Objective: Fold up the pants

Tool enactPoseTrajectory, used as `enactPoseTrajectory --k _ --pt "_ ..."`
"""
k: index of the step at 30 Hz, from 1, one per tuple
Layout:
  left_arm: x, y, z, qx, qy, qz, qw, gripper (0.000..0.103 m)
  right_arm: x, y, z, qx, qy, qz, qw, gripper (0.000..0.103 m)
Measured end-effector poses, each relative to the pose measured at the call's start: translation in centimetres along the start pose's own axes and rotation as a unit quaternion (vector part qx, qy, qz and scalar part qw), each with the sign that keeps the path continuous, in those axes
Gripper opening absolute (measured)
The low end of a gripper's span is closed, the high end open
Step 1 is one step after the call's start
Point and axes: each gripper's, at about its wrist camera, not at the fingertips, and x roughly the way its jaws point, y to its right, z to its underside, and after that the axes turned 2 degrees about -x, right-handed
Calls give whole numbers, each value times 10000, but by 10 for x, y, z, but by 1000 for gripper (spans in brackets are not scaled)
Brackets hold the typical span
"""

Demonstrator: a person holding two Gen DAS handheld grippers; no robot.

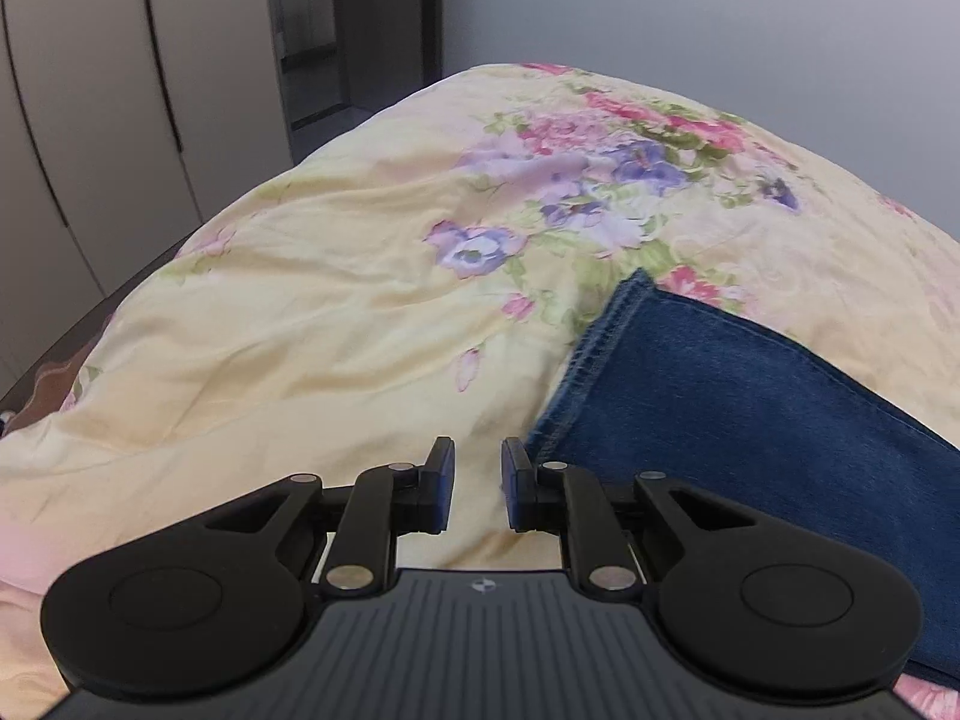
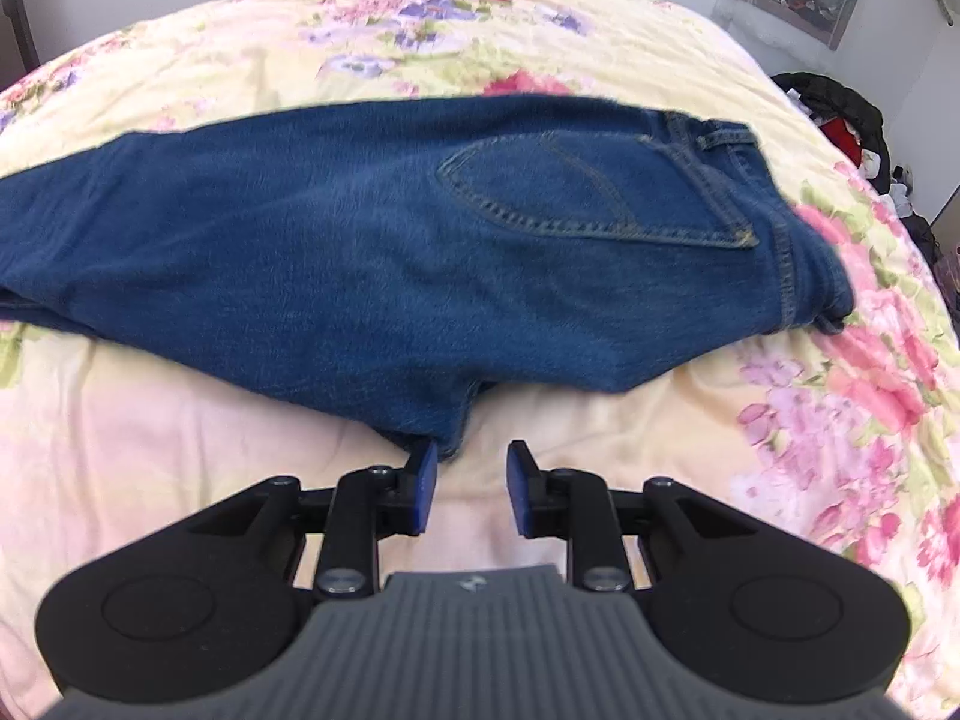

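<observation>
Across the floral bedspread (image 2: 180, 420) lie the blue jeans (image 2: 360, 240), spread flat and doubled lengthwise so that one back pocket (image 2: 600, 192) faces up. Seen from the right wrist, the waistband sits at the far right of the jeans, near a patch of pink flowers, and the legs run off toward the left edge of the view. The crotch corner of the jeans forms a point at the near edge of the denim.

Just beside that point hangs the right gripper (image 2: 471, 465). Its blue-padded fingers stand apart with only bedspread between them; the left finger's tip touches or overlaps the denim point, but nothing is pinched, so the jeans lie released.

From the left wrist, the hem end of the jeans (image 1: 720, 420) shows its stitched cuff edge slanting across the bedspread (image 1: 300, 330). The left gripper (image 1: 477, 456) hangs just beside the near corner of that cuff, to its left, jaws parted a little and empty, with pale yellow cloth in the gap. Beyond the bedspread in this view stand pale wardrobe doors (image 1: 90, 120) and a grey wall (image 1: 720, 12).
</observation>
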Motion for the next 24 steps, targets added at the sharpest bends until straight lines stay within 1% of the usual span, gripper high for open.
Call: enactPoseTrajectory --k 5,7,9,12,14,16,18,20,21,24 --pt "-17 49 0 327 73 476 9983 23 -18 42 -19 219 391 229 9987 20" --pt "-17 71 4 458 51 608 9971 23 -17 66 -30 419 516 349 9972 20" --pt "-14 89 9 541 34 673 9963 23 -9 94 -47 716 546 349 9953 20" --pt "-2 108 13 586 -27 589 9965 24 9 131 -75 1052 638 304 9919 20" --pt "8 115 15 596 -61 486 9970 24 26 151 -96 1225 673 319 9897 20" --pt "19 118 18 587 -124 364 9975 24 43 169 -120 1411 723 245 9870 21" --pt "31 120 20 563 -209 188 9980 23 64 180 -140 1548 722 220 9851 21" --pt "42 118 23 520 -271 74 9982 24 89 191 -158 1682 627 200 9836 19" --pt "46 118 24 505 -257 43 9984 24 103 195 -166 1735 551 187 9831 17" --pt "53 118 25 502 -198 -8 9985 24 145 204 -182 1816 434 405 9816 15"
